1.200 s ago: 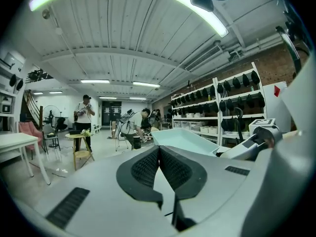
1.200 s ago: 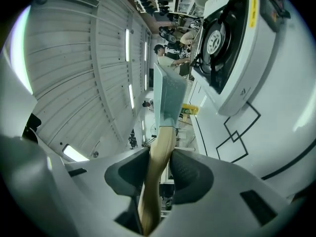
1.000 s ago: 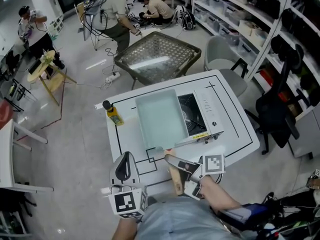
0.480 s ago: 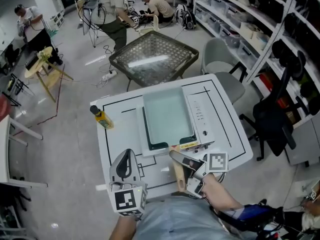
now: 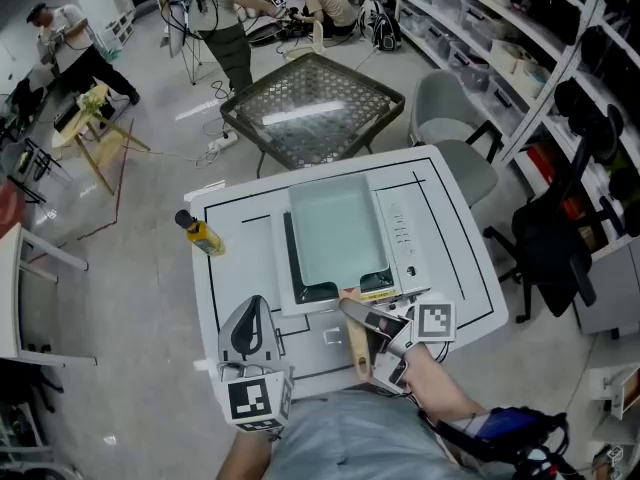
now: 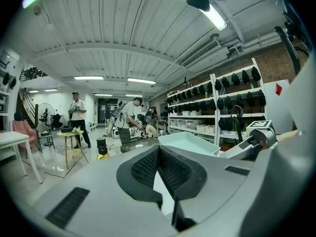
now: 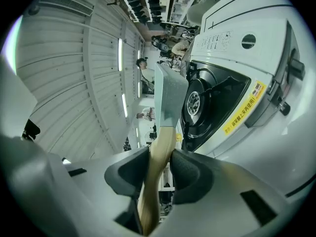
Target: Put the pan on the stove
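The white table [image 5: 455, 238] is the biggest thing here. It lies ahead of both pairs of jaws. On it sits the white stove [image 5: 402, 243], just in front of the right jaws.

The pale green pan [image 5: 335, 230] is over the stove, out past the tips of the right jaws. It hides most of the black cooking part. From the right gripper view, the pan [image 7: 170, 95] looks like it is held up. There is a gap between it and the round burner [image 7: 193, 100] beside it. I think it is not resting on the stove yet.

The right gripper [image 5: 358, 320] has the pan's wooden handle [image 5: 356, 346] between its jaws. The jaws are partway open and they squeeze the handle from both sides.

The left gripper [image 5: 250, 333] is off to the side of the handle. Its jaw tips are together and hold nothing.

A small yellow bottle [image 5: 200, 234] stands far ahead of the left jaws.

So the carrying looks almost done. What is left is to lower the pan onto the burner and let go.
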`<state>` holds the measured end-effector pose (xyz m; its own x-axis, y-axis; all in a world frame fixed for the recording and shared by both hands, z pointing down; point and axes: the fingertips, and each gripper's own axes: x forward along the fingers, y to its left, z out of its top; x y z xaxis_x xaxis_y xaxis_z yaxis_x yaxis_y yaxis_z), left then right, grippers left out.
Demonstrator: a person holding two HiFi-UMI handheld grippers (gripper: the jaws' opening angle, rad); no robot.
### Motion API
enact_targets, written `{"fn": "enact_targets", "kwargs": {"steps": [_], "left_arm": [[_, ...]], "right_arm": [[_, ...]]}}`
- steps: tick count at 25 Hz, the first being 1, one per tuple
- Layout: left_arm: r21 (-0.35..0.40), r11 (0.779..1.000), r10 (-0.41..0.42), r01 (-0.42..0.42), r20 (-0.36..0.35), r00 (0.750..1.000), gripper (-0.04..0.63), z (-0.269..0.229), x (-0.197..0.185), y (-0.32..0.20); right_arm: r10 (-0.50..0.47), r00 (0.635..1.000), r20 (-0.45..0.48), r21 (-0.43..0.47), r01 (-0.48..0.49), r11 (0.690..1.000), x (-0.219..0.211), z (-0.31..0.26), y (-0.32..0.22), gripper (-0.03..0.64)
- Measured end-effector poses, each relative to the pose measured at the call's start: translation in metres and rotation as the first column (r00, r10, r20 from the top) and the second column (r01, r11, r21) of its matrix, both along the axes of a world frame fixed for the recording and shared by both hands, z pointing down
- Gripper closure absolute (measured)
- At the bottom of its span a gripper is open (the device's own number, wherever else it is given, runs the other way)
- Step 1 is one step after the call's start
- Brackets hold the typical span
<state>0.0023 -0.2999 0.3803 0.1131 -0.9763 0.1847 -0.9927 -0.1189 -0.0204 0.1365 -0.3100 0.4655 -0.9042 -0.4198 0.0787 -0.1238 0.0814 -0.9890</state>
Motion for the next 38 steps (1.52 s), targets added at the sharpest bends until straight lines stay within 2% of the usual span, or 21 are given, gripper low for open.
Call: {"fn": "enact_targets", "kwargs": {"steps": [16, 33, 38], "left_arm": [[-0.047, 0.998, -0.031, 0.031, 0.002, 1.000, 0.577, 0.011, -0.006, -0.012], [-0.071, 0.997, -0.023, 0.023, 0.001, 1.000, 0.577, 0.019, -0.002, -0.018], [-0.063, 0.998, -0.028, 0.028, 0.008, 1.000, 0.577, 0.014, -0.006, -0.015]], "right_arm": [[-0.022, 1.000, 0.016, -0.081, 0.024, 0.996, -0.003, 0.023, -0.008, 0.463], [-0.054, 0.996, 0.075, -0.170, 0.066, 0.983, -0.007, 0.031, -0.014, 0.463], [-0.062, 0.994, 0.094, -0.133, 0.074, 0.988, -0.008, 0.026, -0.011, 0.408]]}}
